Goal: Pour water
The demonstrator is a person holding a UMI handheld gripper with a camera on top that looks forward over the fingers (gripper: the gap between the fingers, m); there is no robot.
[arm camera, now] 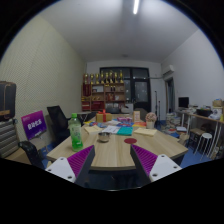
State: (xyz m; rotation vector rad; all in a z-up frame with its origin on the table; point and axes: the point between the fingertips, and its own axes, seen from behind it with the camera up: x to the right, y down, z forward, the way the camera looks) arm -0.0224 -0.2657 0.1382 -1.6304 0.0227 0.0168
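I see gripper point(112, 166) held high over wooden table point(112, 152), fingers spread wide, nothing btwn them. Green bottle point(75, 133) stands upright on table, well ahead and left of left finger. Small cup point(103, 137) sits near it, centre-table. Shelving point(105, 92) at back wall.
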